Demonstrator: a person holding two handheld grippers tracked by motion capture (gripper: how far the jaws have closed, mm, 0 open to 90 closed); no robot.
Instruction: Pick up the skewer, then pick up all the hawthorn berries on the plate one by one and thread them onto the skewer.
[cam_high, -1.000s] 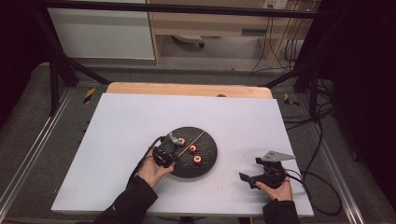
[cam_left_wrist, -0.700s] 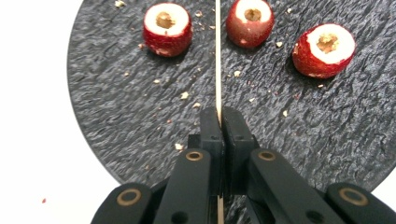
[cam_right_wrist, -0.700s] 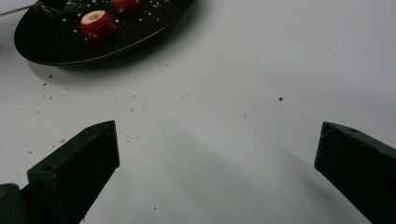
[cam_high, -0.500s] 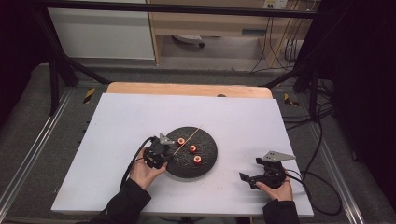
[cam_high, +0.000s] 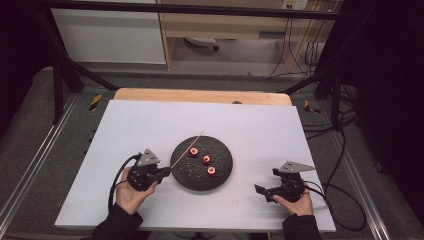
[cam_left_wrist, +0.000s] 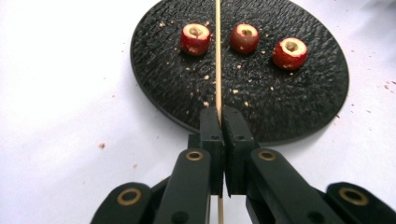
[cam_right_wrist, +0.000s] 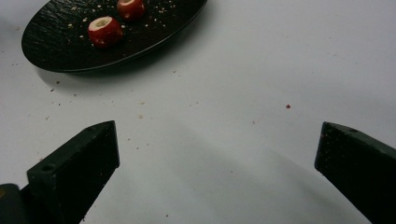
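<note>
Drawing back off the plate, left claw stays clamped on the skewer, fruit pieces unspiked; right claw gapes wide, idle on the counter.

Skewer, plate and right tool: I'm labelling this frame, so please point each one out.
skewer (cam_left_wrist: 217, 56), left gripper view, mid-shaft above the plate.
plate (cam_left_wrist: 299, 98), left gripper view, bare textured surface.
right tool (cam_high: 270, 192), high view, between its open fingertips.

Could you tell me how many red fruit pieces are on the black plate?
3, in a diagonal row on the plate: the far-left one beside the skewer, the middle one, and the near-right one. None seems hidden.
</note>
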